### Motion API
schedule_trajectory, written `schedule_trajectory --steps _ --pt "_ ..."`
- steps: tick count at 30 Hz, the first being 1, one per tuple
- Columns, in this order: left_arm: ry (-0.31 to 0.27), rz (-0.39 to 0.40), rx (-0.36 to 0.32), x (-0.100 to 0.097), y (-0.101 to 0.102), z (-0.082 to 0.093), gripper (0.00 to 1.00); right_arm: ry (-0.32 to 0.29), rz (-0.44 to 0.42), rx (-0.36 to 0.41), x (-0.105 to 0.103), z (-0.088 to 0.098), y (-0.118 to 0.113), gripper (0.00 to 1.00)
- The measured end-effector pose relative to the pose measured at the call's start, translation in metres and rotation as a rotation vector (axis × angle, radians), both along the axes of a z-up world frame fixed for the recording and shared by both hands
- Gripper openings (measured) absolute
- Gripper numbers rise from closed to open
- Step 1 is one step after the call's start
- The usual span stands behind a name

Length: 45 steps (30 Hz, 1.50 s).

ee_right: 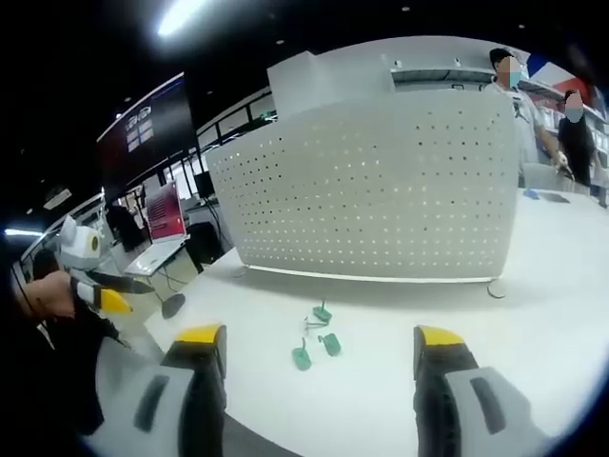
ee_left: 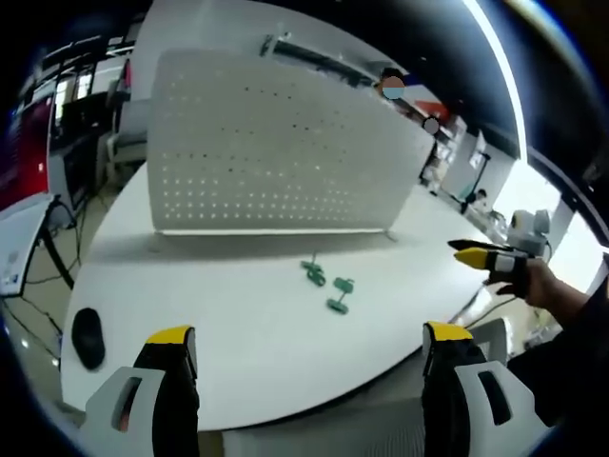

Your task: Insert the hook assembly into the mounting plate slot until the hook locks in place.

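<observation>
i see green hooks (ee_left: 328, 286) loose mid-worktop, before upright perforated plate (ee_left: 276, 143). left gripper (ee_left: 309, 347) jaws apart, empty, hooks straight ahead; right gripper (ee_right: 319, 347) likewise apart. neither clearly nearer; long axis unclear.

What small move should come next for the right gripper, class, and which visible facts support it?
Probably lower the right gripper toward the green hooks on the white table. Its fingers stand open and empty, the hooks lie loose in front of the perforated plate, and none is mounted yet.
</observation>
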State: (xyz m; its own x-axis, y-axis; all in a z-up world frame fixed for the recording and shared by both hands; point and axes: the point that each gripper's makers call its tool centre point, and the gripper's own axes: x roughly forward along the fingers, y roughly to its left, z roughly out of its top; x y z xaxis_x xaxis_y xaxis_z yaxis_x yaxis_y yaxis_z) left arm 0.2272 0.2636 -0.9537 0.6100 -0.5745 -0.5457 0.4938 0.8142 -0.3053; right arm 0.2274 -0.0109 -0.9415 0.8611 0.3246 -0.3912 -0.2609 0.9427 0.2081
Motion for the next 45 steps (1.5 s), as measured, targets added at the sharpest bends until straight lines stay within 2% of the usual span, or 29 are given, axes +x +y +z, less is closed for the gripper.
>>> schedule_trajectory --steps 13,19,26,34,45 --pt "0.020 -0.005 0.008 -0.001 -0.002 -0.004 1.00 0.017 0.002 0.008 -0.005 -0.006 0.001 0.74" --pt "0.010 -0.009 0.019 0.002 -0.003 -0.005 1.00 0.017 -0.004 0.011 -0.005 -0.006 -0.001 0.75" --pt "0.026 -0.014 0.015 0.004 -0.004 -0.011 1.00 0.044 -0.015 0.006 -0.013 -0.014 -0.007 0.75" --pt "0.054 -0.044 0.017 0.003 -0.014 -0.019 1.00 0.069 -0.026 0.020 -0.014 -0.022 -0.007 0.73" --pt "0.067 -0.090 0.031 0.021 -0.031 -0.027 0.97 0.083 -0.039 0.039 -0.011 -0.024 -0.007 0.71"
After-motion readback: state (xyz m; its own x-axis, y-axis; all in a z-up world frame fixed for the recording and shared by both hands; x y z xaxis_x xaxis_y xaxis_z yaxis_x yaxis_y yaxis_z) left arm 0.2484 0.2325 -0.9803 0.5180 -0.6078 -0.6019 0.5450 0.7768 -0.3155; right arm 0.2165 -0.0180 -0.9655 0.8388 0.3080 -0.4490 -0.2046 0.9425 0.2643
